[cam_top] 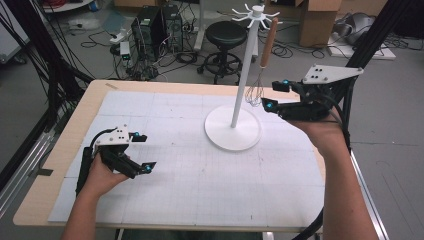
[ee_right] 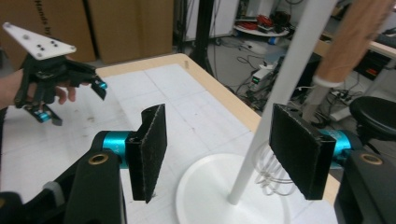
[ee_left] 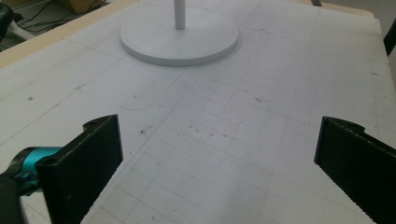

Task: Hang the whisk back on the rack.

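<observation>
A white hook stand (cam_top: 245,70) rises from its round base (cam_top: 232,127) on the gridded white mat (cam_top: 200,170). A whisk with a wooden handle (cam_top: 268,42) hangs from one hook, its wire head (cam_top: 255,92) low beside the pole. My right gripper (cam_top: 272,96) is open just right of the wire head, jaws pointing at it and gripping nothing. In the right gripper view, the right gripper (ee_right: 219,149) frames the pole (ee_right: 275,102), with the wires (ee_right: 271,172) behind the right-hand jaw. My left gripper (cam_top: 148,151) is open over the mat's left part, and its jaws (ee_left: 217,154) are empty.
The wooden table edge (cam_top: 75,125) borders the mat. Beyond the table are a black stool (cam_top: 226,35), computer towers (cam_top: 150,27), cables and cardboard boxes (cam_top: 320,17). Black frame posts (cam_top: 367,42) stand close to my right hand.
</observation>
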`<control>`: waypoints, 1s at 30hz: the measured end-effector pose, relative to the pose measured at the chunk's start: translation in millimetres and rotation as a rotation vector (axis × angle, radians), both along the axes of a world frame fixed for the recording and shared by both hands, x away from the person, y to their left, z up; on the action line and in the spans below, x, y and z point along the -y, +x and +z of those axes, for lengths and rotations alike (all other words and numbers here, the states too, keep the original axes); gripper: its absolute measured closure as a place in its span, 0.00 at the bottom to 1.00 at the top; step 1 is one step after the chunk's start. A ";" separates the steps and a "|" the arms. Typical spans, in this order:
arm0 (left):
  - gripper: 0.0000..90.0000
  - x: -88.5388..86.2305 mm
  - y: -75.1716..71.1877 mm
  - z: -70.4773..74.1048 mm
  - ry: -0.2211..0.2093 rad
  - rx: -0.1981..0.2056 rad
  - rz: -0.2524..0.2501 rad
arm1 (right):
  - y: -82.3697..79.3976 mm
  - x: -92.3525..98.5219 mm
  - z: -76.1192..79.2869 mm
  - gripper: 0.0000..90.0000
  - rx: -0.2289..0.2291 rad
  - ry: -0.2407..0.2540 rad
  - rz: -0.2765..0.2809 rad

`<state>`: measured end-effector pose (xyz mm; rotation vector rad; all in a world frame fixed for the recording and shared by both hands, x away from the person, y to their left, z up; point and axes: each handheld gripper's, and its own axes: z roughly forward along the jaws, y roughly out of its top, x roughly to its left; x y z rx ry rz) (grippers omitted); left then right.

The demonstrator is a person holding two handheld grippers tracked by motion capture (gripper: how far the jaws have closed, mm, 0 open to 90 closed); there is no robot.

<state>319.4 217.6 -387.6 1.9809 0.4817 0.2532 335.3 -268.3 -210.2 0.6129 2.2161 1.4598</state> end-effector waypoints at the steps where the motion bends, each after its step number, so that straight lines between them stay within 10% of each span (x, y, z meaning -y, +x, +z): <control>1: 0.02 0.0 0.0 0.1 0.000 0.000 -0.001 | -0.9 -0.4 -2.5 0.40 -0.001 -0.001 -0.002; 30: 0.02 -2.6 -1.0 4.4 -0.048 0.000 -0.010 | -11.2 -5.6 -77.7 0.27 -0.075 0.028 0.014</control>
